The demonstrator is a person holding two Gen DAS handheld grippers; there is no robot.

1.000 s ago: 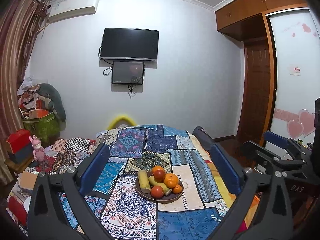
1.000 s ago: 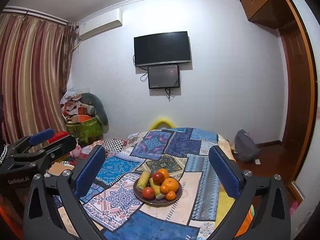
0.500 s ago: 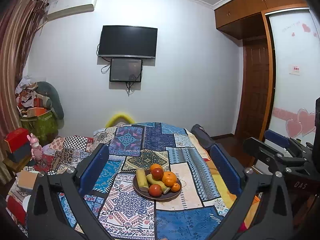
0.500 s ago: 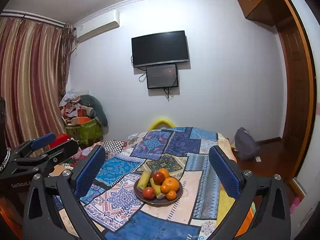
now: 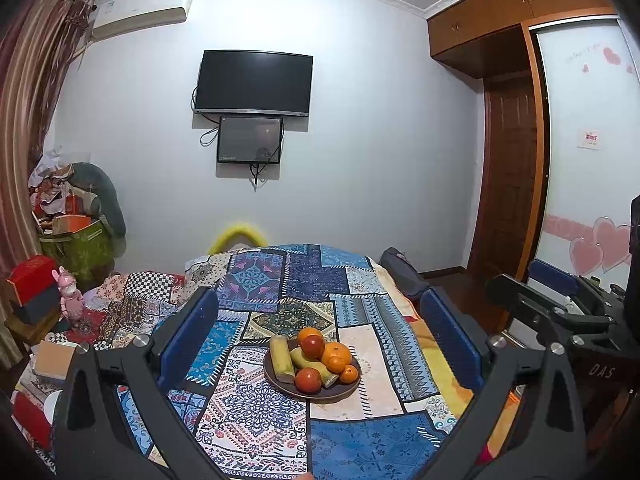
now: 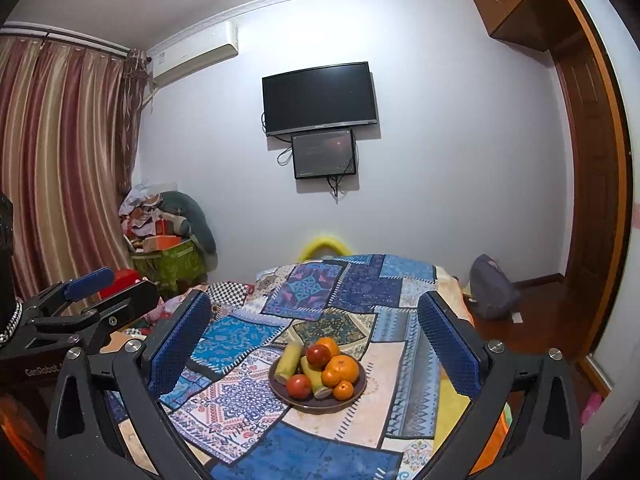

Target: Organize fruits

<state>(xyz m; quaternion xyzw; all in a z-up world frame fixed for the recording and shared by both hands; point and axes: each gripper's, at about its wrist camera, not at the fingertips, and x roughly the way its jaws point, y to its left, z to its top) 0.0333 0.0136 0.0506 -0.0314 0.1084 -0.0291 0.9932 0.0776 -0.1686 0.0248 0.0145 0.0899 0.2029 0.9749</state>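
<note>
A dark round plate [image 5: 340,395] sits on a patchwork-covered table [image 5: 360,440]. It holds two bananas [image 5: 280,358], oranges [image 5: 336,354] and red round fruits [image 5: 308,380]. My left gripper [image 5: 318,300] hangs open above the table's near side, with the plate seen between its blue pads, farther off. My right gripper [image 6: 314,304] is open too and frames the same plate [image 6: 320,407] and its fruits [image 6: 340,368]. Neither gripper holds anything. Each gripper appears at the edge of the other's view: the right gripper [image 5: 536,284] and the left gripper [image 6: 108,286].
Cluttered boxes and a green bag [image 5: 76,244] stand at the left by the curtain. A pink toy figure [image 5: 70,296] stands near them. A dark bag [image 6: 492,292] lies on the floor to the right of the table. Two screens [image 5: 252,86] hang on the far wall.
Both views have drifted only slightly. The grippers stay open and the fruits have not moved.
</note>
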